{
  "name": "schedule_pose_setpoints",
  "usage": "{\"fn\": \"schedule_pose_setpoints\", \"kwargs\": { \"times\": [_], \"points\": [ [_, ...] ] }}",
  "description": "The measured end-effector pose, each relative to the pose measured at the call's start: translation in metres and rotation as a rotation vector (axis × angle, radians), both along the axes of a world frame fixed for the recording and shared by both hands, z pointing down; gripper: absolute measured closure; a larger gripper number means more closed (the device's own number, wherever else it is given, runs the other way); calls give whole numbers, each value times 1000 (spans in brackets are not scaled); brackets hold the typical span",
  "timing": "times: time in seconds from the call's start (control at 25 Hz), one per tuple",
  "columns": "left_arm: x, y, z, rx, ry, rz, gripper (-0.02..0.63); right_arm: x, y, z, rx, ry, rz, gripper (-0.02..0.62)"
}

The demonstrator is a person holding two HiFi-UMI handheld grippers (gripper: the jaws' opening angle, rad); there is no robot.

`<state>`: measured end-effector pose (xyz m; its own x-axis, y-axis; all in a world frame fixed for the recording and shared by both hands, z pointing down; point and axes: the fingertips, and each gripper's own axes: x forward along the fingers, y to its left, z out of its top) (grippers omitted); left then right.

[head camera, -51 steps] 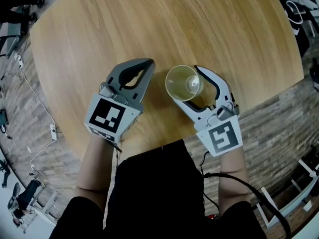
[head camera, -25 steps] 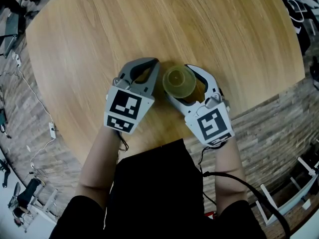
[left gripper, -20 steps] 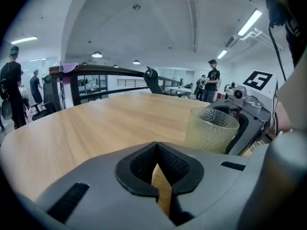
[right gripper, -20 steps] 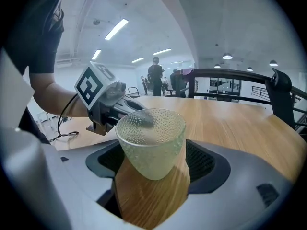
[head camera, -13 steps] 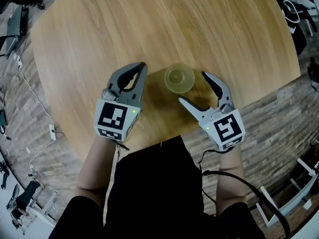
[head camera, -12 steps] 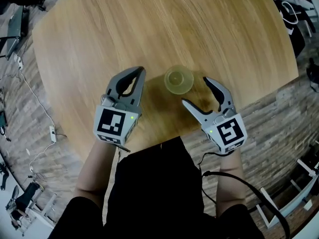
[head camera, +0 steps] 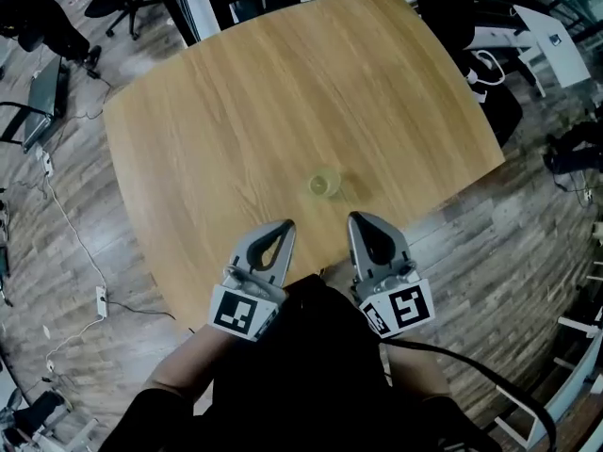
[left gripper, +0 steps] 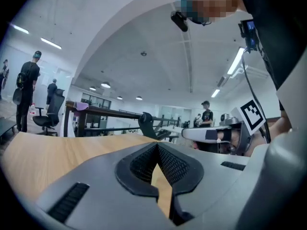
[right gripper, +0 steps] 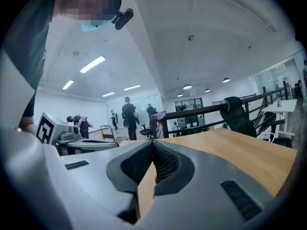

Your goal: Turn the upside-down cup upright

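Observation:
A small clear yellowish cup point(head camera: 324, 184) stands alone on the round wooden table point(head camera: 236, 111), apart from both grippers; its rim seems to face up. My left gripper point(head camera: 285, 224) is shut and empty, held near the table's near edge, close to my body. My right gripper point(head camera: 358, 217) is beside it, also shut with nothing between the jaws. In the left gripper view the left gripper point(left gripper: 157, 145) has its pads meeting at the tip, with the tabletop beyond. The right gripper view shows the right gripper point(right gripper: 152, 143) likewise. The cup is in neither gripper view.
Wood-plank floor surrounds the table, with a cable point(head camera: 66, 234) and a power strip point(head camera: 101, 299) at left. Office chairs point(head camera: 38, 26) and white frames point(head camera: 537, 36) stand at the far corners. Several people point(right gripper: 128, 116) stand far off, beyond a black rail point(left gripper: 105, 113).
Both grippers have drawn back from the cup toward my body and risen. The right gripper's jaws, open beside the cup before, are now shut. The cup stays on the table.

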<state>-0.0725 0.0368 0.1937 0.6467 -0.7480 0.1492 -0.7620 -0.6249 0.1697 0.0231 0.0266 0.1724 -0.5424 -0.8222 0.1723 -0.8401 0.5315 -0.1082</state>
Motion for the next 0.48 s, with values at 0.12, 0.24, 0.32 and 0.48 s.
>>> {"fn": "schedule_pose_setpoints", "kwargs": {
  "times": [0.12,0.24,0.32,0.48],
  "points": [
    [5,13,-35,40,37,-43,600,-14,17,-31,71,23,10,581],
    [12,23,-61,87,43,-81,600,-17,28,-51,121,32,11,583],
    [15,34,-74,109,31,-111,600,-15,37,-63,137,26,9,583],
    [25,54,-94,137,8,-173,600,-3,59,-81,160,20,5,583]
  ]
}}
